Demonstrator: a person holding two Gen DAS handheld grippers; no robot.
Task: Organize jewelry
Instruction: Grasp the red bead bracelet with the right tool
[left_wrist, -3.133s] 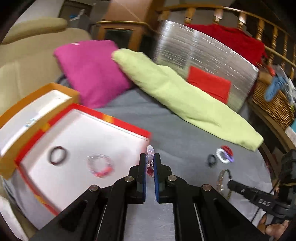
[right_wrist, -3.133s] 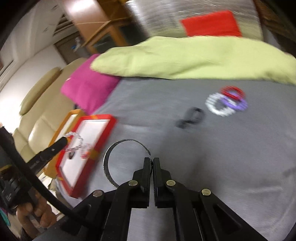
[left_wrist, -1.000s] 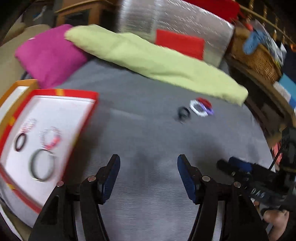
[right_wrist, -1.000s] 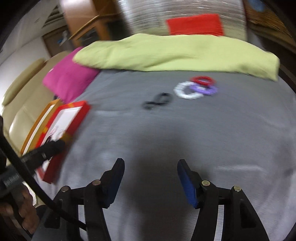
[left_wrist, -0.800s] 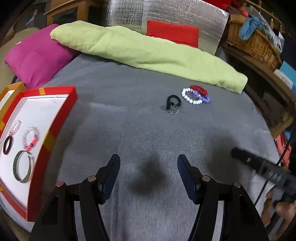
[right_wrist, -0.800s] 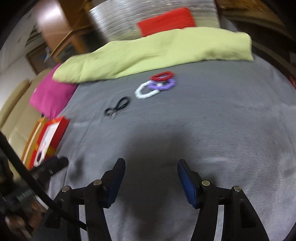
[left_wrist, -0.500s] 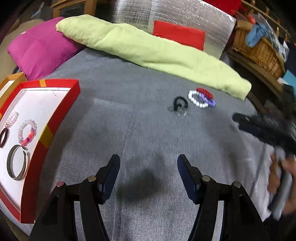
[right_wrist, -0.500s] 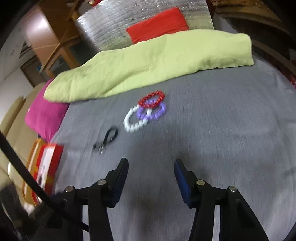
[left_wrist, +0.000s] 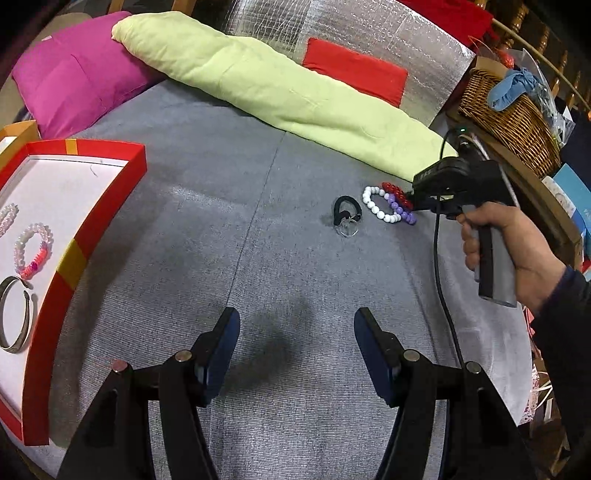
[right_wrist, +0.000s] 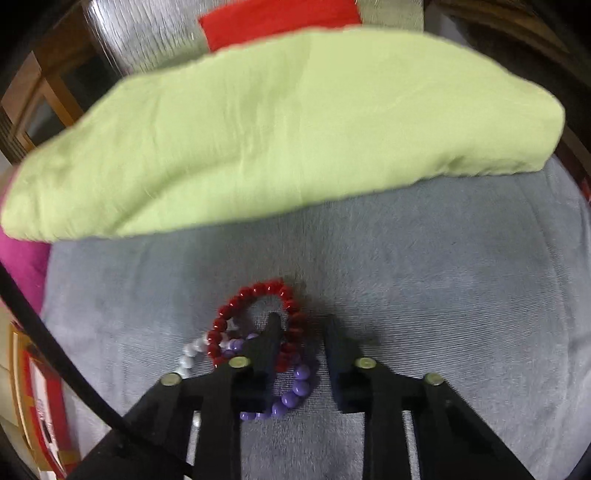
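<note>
Red (right_wrist: 258, 290), purple (right_wrist: 295, 387) and white (right_wrist: 190, 354) bead bracelets lie overlapping on the grey cover. My right gripper (right_wrist: 302, 320) points down on them and its jaws are closing. One finger stands inside the red ring, the other outside, with red beads in the gap and no pad pressing. In the left wrist view it (left_wrist: 413, 201) touches the red bracelet (left_wrist: 393, 190). A black band with a clear ring (left_wrist: 343, 210) lies just left. My left gripper (left_wrist: 297, 321) hangs open over bare cover. The red-rimmed tray (left_wrist: 107, 206) holds a pink bracelet (left_wrist: 31, 251) and a metal cuff (left_wrist: 14, 317).
A long green pillow (left_wrist: 288, 92) lies behind the bracelets, with a magenta pillow (left_wrist: 74, 70) at far left. A silver cushion (left_wrist: 369, 40) stands behind them. At right are a wicker basket (left_wrist: 517, 110) and a person's hand (left_wrist: 495, 240) on the right gripper's handle.
My right gripper has swept across the cover to the bracelet cluster and its jaws have narrowed around the red bracelet's side. The left gripper has stayed open and nearly still.
</note>
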